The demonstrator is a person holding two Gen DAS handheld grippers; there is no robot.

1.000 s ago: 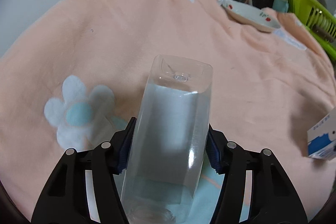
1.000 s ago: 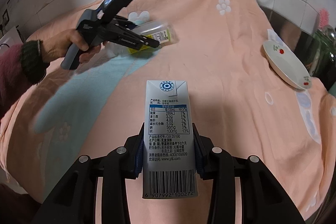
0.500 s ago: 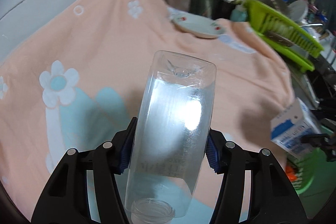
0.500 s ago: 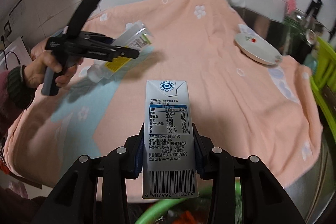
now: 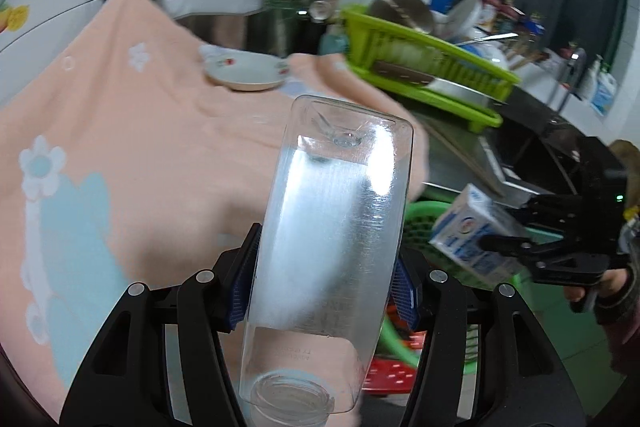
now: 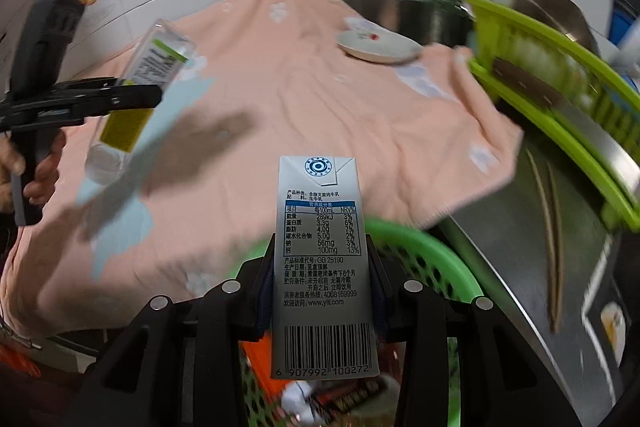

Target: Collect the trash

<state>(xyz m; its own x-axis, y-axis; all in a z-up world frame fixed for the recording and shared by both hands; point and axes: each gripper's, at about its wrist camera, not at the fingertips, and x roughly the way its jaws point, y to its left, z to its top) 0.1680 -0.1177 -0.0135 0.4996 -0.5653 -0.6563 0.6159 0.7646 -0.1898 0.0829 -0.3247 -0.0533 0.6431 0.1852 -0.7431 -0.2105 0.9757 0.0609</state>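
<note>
Milk carton (image 6: 324,267), upright in the right claw (image 6: 322,291), whose jaws are clamped on its sides; it hangs over the near rim of the green bin (image 6: 436,255), which stands below the tabletop edge and already holds some wrappers and orange scraps. In the left wrist view the same carton (image 5: 476,239) shows above the bin (image 5: 420,223), gripped by the right claw (image 5: 520,247). Clear bottle (image 5: 328,239), empty and uncapped, mouth toward the camera and base pointing away, is pinched at mid-body by the blue pads of the left claw (image 5: 324,275), the jaws part-way closed around it; seen from the right, the bottle (image 6: 140,95) and left claw (image 6: 120,95) are in the air above the pink cloth (image 6: 304,115), well short of the bin. Judged progress: both pieces of trash are picked up and neither is dropped in; the carton looks nearly placed for release, while the bottle needs to travel across to the bin first. No other loose trash is visible on the cloth. A saucer (image 6: 380,49) sits at the cloth's far edge and a lime dish rack (image 6: 560,99) stands beside it; neither appears to be trash.
</note>
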